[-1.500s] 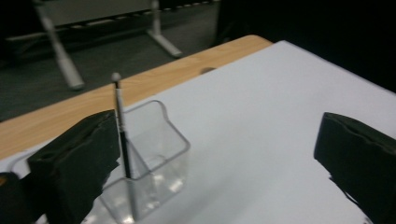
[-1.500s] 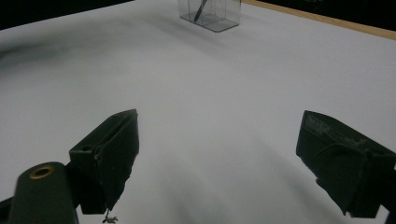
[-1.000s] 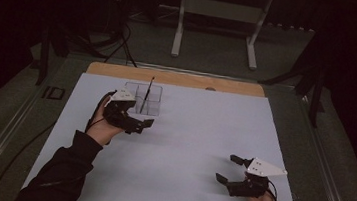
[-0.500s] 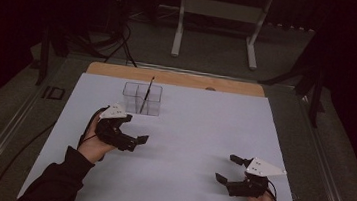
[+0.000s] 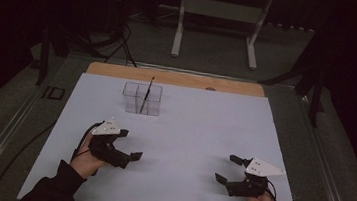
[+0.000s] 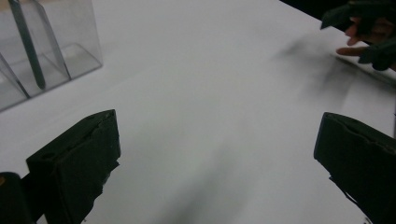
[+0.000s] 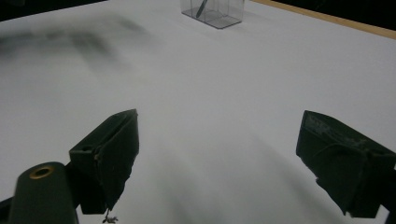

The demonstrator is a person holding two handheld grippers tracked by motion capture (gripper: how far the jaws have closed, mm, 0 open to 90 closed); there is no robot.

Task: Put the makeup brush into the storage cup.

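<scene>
White sheeting (image 5: pixel 186 146) covers the bench, with a strip of bare wood (image 5: pixel 179 78) along the far edge and dark floor beyond.

Task item: the clear plastic organiser (image 5: pixel 142 98) stands on the sheet near the far edge, left of centre. It is divided into compartments. One dark, thin pen (image 5: pixel 146 94) leans in it, tip down, its upper end rising above the rim. In the left gripper view the organiser (image 6: pixel 42 51) sits at the upper left, and the pen (image 6: pixel 27 44) rests inside against a divider. In the right gripper view it (image 7: pixel 213 10) stands far off at the top.

My left hand-held gripper (image 5: pixel 129 145) is over the sheet on the near left side, well apart from the organiser and nearer to me. Its jaws stand wide apart with nothing between them, only bare sheet.

My right hand-held gripper (image 5: pixel 226 168) is over the sheet at the near right, well apart from the left one. Its jaws are likewise spread wide and hold nothing.

A cable (image 5: pixel 78 145) trails from the left unit past my wrist. A pale metal stand (image 5: pixel 219 24) is on the floor behind the bench.
</scene>
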